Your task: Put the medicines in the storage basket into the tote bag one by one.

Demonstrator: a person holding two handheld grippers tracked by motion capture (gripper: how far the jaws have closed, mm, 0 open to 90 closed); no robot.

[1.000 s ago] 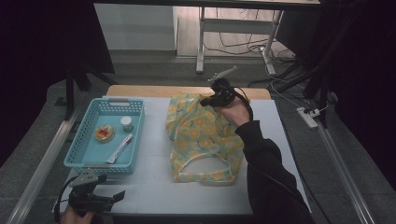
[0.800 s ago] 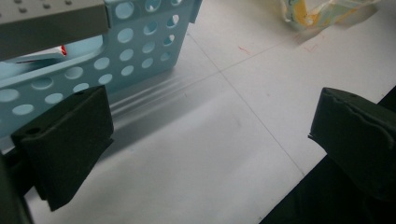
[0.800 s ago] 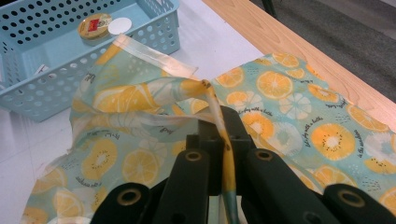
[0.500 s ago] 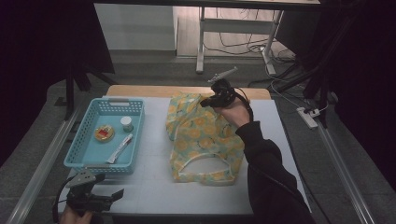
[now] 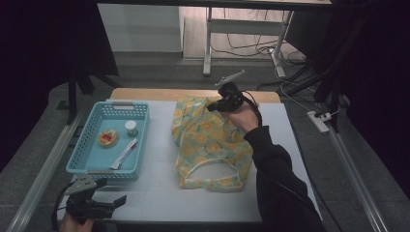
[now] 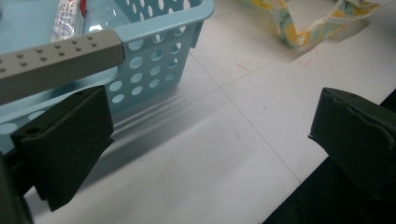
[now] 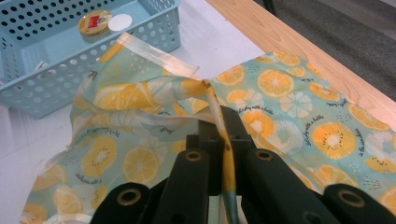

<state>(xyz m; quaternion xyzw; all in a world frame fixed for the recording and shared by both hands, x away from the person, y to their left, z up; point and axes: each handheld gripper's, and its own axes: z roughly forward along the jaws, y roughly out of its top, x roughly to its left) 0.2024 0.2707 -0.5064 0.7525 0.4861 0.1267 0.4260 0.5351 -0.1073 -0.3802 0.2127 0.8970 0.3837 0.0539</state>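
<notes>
A fruit-print cloth bag (image 5: 212, 145) in yellow and pale green lies spread on the white table (image 5: 159, 193), right of the basket. My right gripper (image 5: 216, 104) is at the bag's far edge, shut on a fold of its fabric (image 7: 219, 126), which runs up between the closed jaws. My left gripper (image 5: 113, 202) rests low at the table's near left corner, jaws wide apart with bare tabletop between its pads (image 6: 70, 140). It sits just in front of the blue basket (image 6: 159, 51).
The light blue perforated basket (image 5: 140, 116) stands at the left and holds a small round tin (image 5: 108, 137), a white-capped jar (image 5: 130, 128) and a tube (image 5: 124, 153). A wooden strip (image 5: 145, 93) edges the far side. Metal rails flank the table.
My left gripper has shifted slightly at the near left corner. The right gripper has held still on the bag's far edge.
</notes>
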